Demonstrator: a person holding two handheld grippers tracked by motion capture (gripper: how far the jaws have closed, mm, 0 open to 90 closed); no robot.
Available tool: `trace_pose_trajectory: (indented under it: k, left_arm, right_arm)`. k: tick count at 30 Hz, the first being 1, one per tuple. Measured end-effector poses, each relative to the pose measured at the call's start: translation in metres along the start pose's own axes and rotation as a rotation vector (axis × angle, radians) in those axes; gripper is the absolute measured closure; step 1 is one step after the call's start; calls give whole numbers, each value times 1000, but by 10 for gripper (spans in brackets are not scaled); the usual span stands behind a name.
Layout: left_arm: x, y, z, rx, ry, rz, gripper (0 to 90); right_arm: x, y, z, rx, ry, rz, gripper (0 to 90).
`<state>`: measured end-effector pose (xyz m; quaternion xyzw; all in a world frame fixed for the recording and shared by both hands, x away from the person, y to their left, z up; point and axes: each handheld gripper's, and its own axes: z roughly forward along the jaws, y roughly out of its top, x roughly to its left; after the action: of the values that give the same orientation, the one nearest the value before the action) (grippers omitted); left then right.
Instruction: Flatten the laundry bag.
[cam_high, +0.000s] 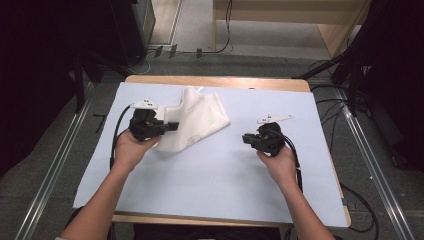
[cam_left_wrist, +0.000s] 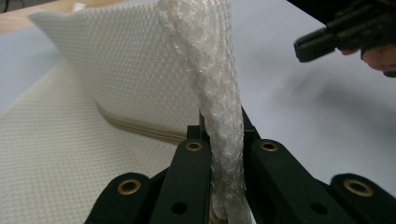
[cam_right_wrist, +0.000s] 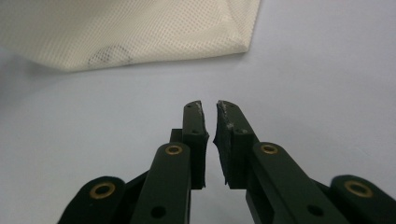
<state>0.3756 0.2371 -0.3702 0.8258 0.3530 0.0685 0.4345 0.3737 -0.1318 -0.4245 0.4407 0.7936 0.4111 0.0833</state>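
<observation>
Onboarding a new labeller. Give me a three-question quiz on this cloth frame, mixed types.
1. True or false: the left gripper has its fingers shut on a bunched fold of the cream cloth.
2. Multiple choice: the right gripper is
A. holding the cloth
B. holding nothing, its fingers slightly apart, over the pale blue sheet
C. resting on the bare wood
3. Fill in: near the cloth's bottom edge in the right gripper view there is a faint round ____.

Key: 1 true; 2 B; 3 mark.
</observation>
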Motion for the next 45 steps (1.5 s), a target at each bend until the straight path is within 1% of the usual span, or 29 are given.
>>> trace_pose_trajectory:
  k: [4,5,7,8,10,12,14,17,18,20,21,22,24,26,28,29,32,34,35,36,38,40,41,43,45]
  left_arm:
    - [-17,-4,20,47,-37,34,894]
    - [-20,-5,24,52,-47,38,893]
    - [-26,-8,33,76,-76,42,892]
    - [-28,-10,38,79,-92,39,892]
    - [-34,-16,48,102,-123,54,890]
    - [-38,-20,55,117,-139,63,886]
    - [-40,-25,63,130,-154,57,876]
    - [-41,-33,73,175,-168,52,849]
    - [-41,-37,77,198,-180,48,843]
    - [-42,-41,80,227,-171,54,837]
    - [-41,-42,81,240,-173,63,837]
    - [-41,-43,83,247,-175,57,837]
    - [-40,-44,83,247,-174,58,831]
    - [-39,-44,84,249,-174,48,823]
    - [-38,-45,84,254,-177,44,818]
    - [-38,-46,84,256,-170,50,817]
    - [-37,-47,85,262,-167,58,812]
    - [-37,-47,85,261,-169,59,812]
    - [-37,-47,85,261,-167,60,811]
    - [-37,-47,84,264,-166,59,810]
    - [-37,-47,84,259,-166,56,808]
    - [-36,-47,83,255,-163,52,805]
    - [-36,-47,83,252,-162,51,804]
    - [-36,-47,82,249,-163,50,804]
    - [-36,-47,82,245,-167,55,804]
  right_arm:
    - [-3,0,-3,-12,-14,14,839]
    - [-4,0,-3,-16,-16,13,840]
    - [-4,0,-4,-24,-18,21,842]
    - [-5,0,-4,-24,-19,21,843]
    - [-5,0,-4,-23,-21,20,843]
    - [-5,0,-3,-22,-23,23,845]
    - [-5,0,-3,-21,-21,25,845]
    - [-2,0,0,-24,-14,22,845]
    - [0,0,1,-26,-10,19,845]
    - [3,2,4,-30,-1,16,845]
    - [5,3,6,-27,6,21,845]
    - [6,4,8,-30,16,24,845]
    - [10,7,13,-32,24,19,841]
    - [13,10,18,-34,26,4,823]
    - [14,14,23,-40,35,14,793]
    - [14,17,26,-42,42,24,785]
    - [15,24,33,-50,51,38,712]
    - [17,28,40,-45,45,33,638]
    - [18,31,45,-38,44,37,588]
    - [19,32,48,-34,44,39,558]
    - [20,35,56,-34,35,38,470]
    - [20,37,64,-26,30,41,419]
    - [21,38,68,-18,44,48,416]
    - [23,40,75,-7,47,47,412]
    - [26,41,80,-10,71,57,441]
